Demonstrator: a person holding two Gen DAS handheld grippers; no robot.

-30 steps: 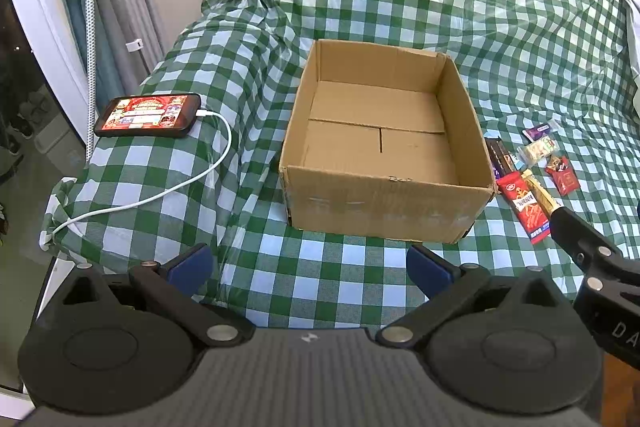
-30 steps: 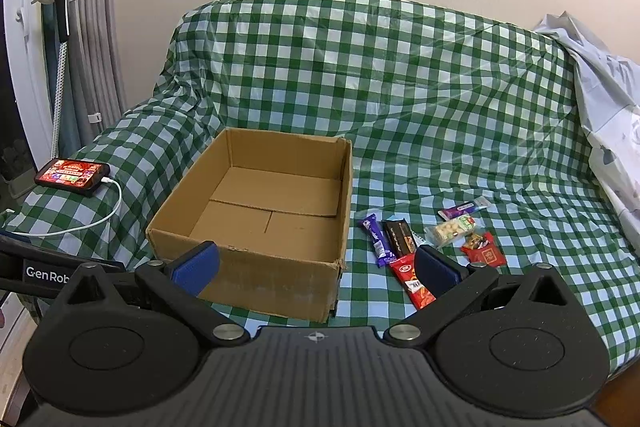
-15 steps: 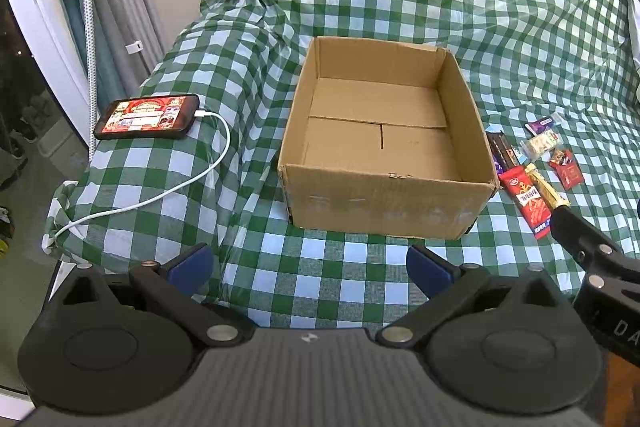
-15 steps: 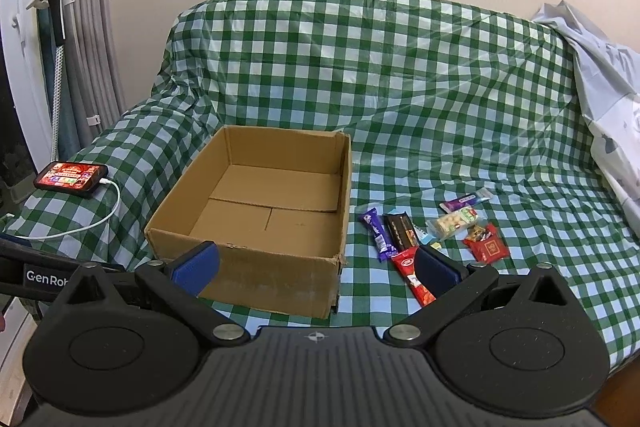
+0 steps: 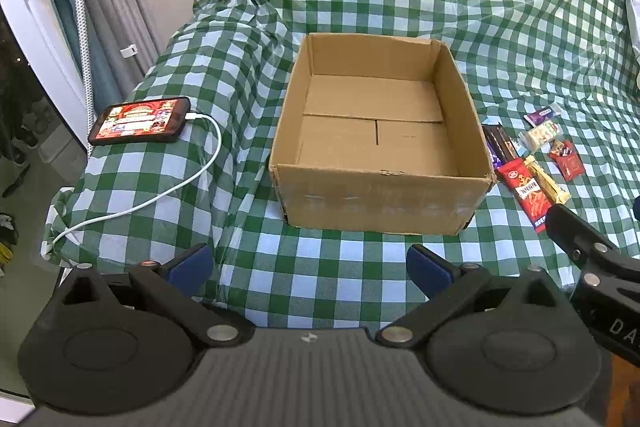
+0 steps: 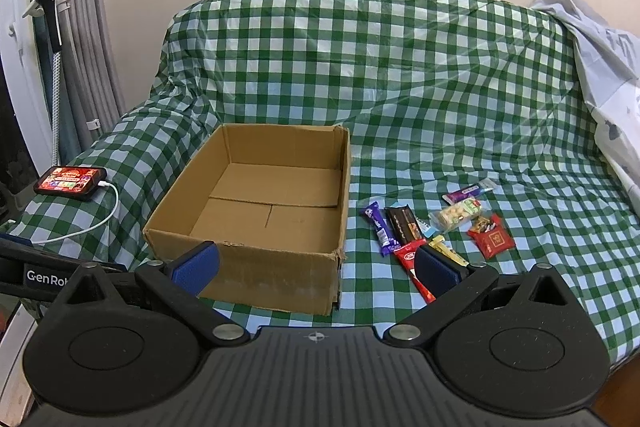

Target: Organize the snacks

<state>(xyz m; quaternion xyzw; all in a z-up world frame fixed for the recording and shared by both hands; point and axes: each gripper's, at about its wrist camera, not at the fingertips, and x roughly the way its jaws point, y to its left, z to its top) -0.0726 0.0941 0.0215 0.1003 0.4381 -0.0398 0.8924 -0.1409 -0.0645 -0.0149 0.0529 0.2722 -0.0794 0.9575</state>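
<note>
You hold the left gripper [image 5: 308, 263] low before the cardboard box [image 5: 380, 195], jaws spread wide and holding nothing. Your right gripper [image 6: 316, 263] sits just as wide and bare, its right fingertip [image 6: 436, 267] overlapping the red snack bar [image 6: 408, 259]. The box stands open on the checkered cloth [image 6: 400, 75], snacks [image 6: 456, 217] clustered just right of it. Since a second ago, your right gripper has risen slightly.

Cardboard box [image 5: 380, 203]: matt brown corrugated board, scuffed pale on its front wall. Checked cover [image 6: 440, 87]: green-white sheet, faintly shiny, creased. Snack wrappers [image 6: 436, 227]: glossy foil and clear plastic. Phone [image 5: 140, 120]: glossy lit screen, dark case. Charging cable [image 5: 160, 199]: smooth white plastic.
</note>
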